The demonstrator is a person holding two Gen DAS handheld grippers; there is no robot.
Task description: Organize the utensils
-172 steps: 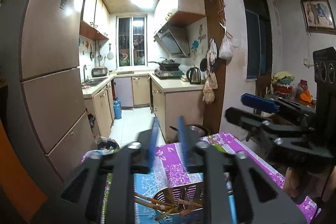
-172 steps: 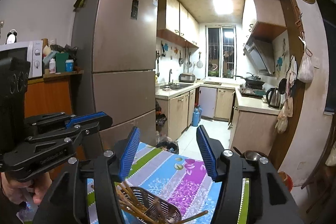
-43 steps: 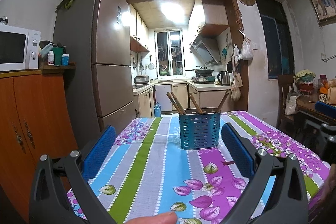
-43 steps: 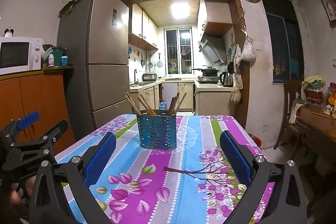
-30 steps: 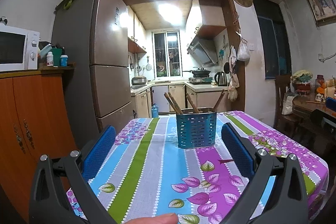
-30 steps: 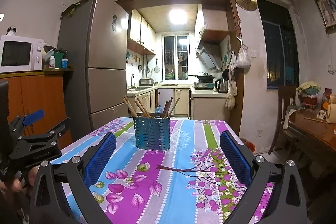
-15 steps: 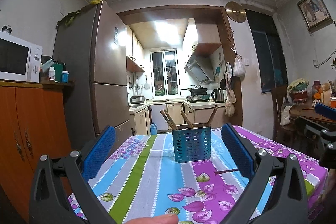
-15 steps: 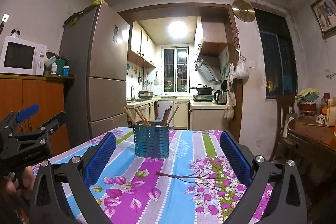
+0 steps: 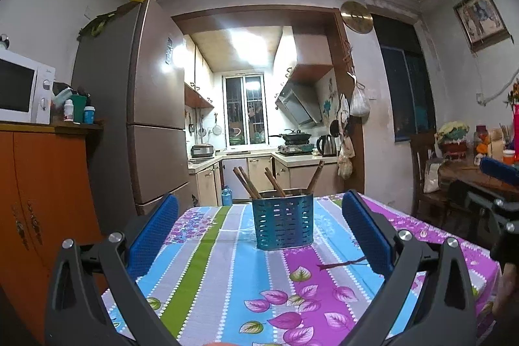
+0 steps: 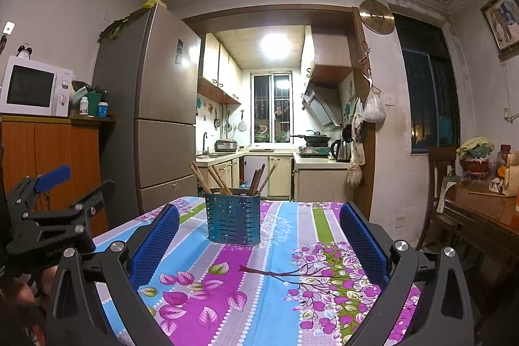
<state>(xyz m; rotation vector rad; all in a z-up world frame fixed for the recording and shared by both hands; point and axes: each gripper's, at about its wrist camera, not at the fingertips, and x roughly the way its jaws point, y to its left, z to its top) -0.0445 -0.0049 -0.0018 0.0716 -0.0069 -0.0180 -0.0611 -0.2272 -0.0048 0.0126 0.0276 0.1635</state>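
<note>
A blue perforated utensil holder (image 9: 283,223) stands upright on the floral striped tablecloth (image 9: 227,274), with several brown wooden chopsticks (image 9: 247,182) leaning out of it. It also shows in the right wrist view (image 10: 233,219). My left gripper (image 9: 259,239) is open and empty, held back from the holder near the table's front edge. My right gripper (image 10: 258,244) is open and empty, also held back, to the right of the left one. Each gripper shows at the edge of the other's view.
A fridge (image 9: 152,132) and an orange cabinet (image 9: 42,193) with a microwave (image 9: 22,96) stand at the left. A wooden side table (image 10: 483,209) and chair (image 10: 438,184) stand at the right. The kitchen lies beyond the doorway.
Both grippers have drawn back and away from the holder over the last seconds, and the left one opened wide. In the last half second both views tilted slightly upward.
</note>
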